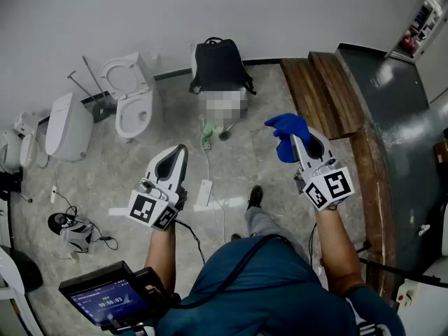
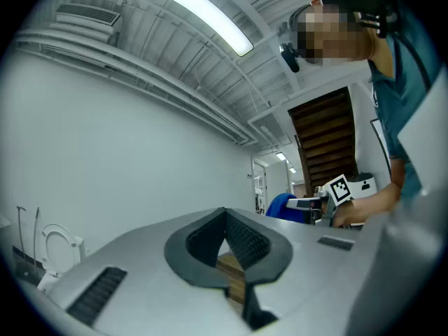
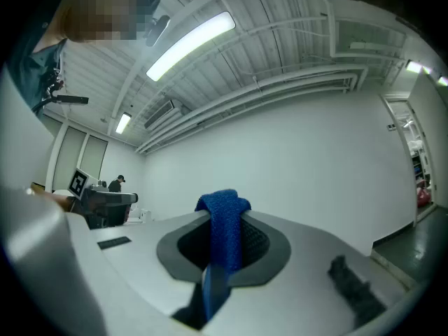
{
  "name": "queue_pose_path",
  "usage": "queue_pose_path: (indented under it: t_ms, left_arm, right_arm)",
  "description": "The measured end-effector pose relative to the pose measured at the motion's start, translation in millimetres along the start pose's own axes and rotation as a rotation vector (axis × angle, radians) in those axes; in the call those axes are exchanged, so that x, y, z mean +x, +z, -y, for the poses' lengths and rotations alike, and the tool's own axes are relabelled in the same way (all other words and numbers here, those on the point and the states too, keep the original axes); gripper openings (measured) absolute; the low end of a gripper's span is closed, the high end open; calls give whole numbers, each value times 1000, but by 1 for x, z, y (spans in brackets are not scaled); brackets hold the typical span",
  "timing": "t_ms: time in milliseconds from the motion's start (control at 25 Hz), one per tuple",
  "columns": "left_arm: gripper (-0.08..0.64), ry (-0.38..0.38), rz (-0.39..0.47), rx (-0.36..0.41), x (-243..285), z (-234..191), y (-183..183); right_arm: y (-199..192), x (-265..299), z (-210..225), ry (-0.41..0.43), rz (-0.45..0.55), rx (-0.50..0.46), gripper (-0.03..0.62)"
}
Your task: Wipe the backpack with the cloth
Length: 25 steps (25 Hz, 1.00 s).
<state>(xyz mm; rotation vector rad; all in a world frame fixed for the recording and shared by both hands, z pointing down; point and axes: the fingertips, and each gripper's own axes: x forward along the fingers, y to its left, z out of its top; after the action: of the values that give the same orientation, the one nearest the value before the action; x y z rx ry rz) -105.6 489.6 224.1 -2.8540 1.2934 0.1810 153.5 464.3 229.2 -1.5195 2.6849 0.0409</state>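
A black backpack stands upright on the floor against the white wall, well ahead of both grippers. My right gripper is held up at chest height and is shut on a blue cloth. In the right gripper view the cloth bunches over the tips and hangs down between the jaws. My left gripper is raised at the left, shut with nothing in it. In the left gripper view its jaws meet at the tips, and the blue cloth shows beyond them.
Two white toilets sit on the floor at the left. Dark wooden steps run along the right. A white power strip and cables lie between me and the backpack. A screen device hangs at my lower left.
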Motion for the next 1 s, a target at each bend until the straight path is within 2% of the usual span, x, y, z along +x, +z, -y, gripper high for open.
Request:
queue_pose_path:
  t_ms: [160,320,400,600,840,1000]
  left_arm:
    - [0,-2,-3,13,21,-9,-6]
    - [0,13,-34,0,100,-63,-45]
    - [0,19,-37,-5,123,-77,-54]
    - [0,25,-16,12,134,-80,-52]
    - [0,49,-28,-1,225,-155,-75]
    - [0,43,-12,19,237,-162,-68]
  right_arm:
    - [-10,21,17,10,-10,11,28]
    - [-48,98,78,27,-34,31,28]
    - [-55,120,95,38,-42,35,28]
    - [-46,135,102,62,-49,24,28]
    - [-73,246,165,92,-90,38,28]
    - [-75,260,167,107,-89,20,28]
